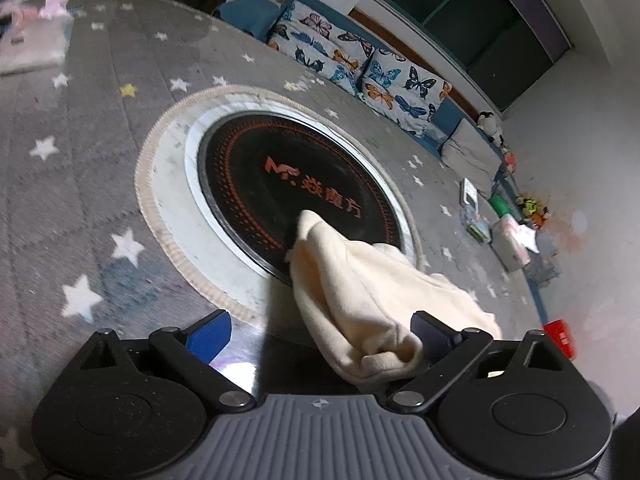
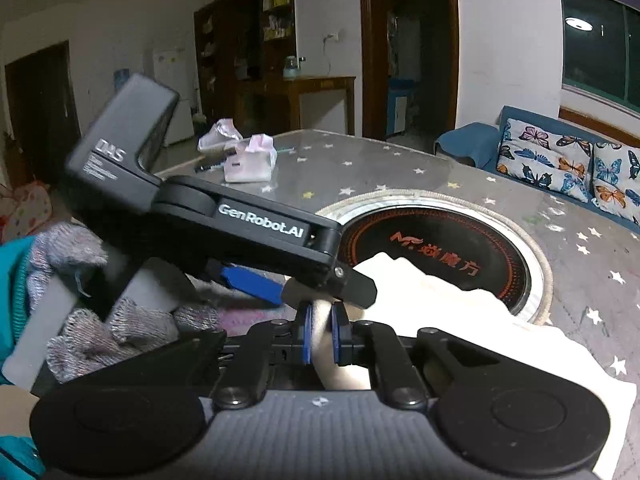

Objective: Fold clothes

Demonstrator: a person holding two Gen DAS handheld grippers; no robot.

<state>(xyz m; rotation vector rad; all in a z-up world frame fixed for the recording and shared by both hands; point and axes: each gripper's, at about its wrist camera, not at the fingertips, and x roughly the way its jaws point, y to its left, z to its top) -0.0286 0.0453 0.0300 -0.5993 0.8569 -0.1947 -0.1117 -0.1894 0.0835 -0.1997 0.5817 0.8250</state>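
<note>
Cream garment bunched, no flat fold visible; folding early, most work left. 
Right claw pinched narrow on garment edge, cloth trailing ahead and rightward from it over surface and black round hob. 
Left claw spread wide, holding nothing; cloth lump rests against its right finger. 
Gloved hand grips left claw's handle. 
Left to do: spread flat, fold.

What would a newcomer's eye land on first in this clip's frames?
The round black cooktop with orange lettering, set into the star-patterned table. Then the cream cloth lying half across the cooktop's near rim, one fold pinched in the shut right tool, while the left tool stands open around its bunched end. Butterfly cushions line the sofa behind.
</note>
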